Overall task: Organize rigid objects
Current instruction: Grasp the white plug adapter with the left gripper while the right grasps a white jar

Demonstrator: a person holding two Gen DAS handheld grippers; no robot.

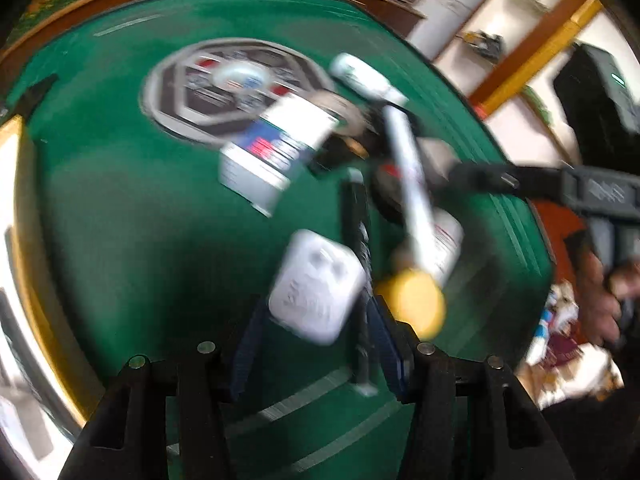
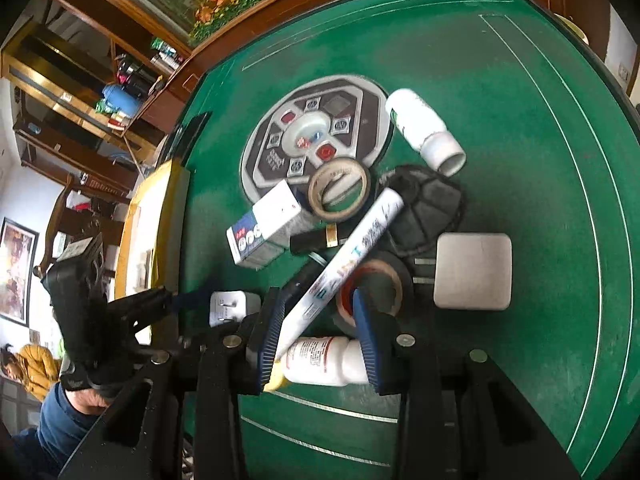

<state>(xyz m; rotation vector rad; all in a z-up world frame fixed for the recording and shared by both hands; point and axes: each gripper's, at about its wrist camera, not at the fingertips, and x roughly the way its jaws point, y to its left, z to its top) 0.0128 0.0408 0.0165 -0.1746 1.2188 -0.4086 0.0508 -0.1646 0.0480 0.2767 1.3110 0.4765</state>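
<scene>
1. Your left gripper [image 1: 316,354] has its jaws pinched on a white plug adapter [image 1: 316,304] — it hangs over the green table [image 1: 120,240].
2. Your right gripper [image 2: 320,336] sits partly spread around a white tube [image 2: 340,268], above a white pill bottle [image 2: 320,360]; whether it grips, you can't tell.
3. Beyond — tape rolls [image 2: 340,190], a small box [image 2: 266,224], a square white charger [image 2: 474,272] and a white bottle [image 2: 424,130], clustered mid-table.

Left wrist view smeared w/ motion blur: print on blue-white box [image 1: 276,152] and white plug adapter [image 1: 316,304] unreadable. Right view: pill bottle [image 2: 324,360] partly hidden behind blue pads [image 2: 366,340]; tape roll [image 2: 372,288] half covered by long tube [image 2: 344,268]. Tube text too small to read.
</scene>
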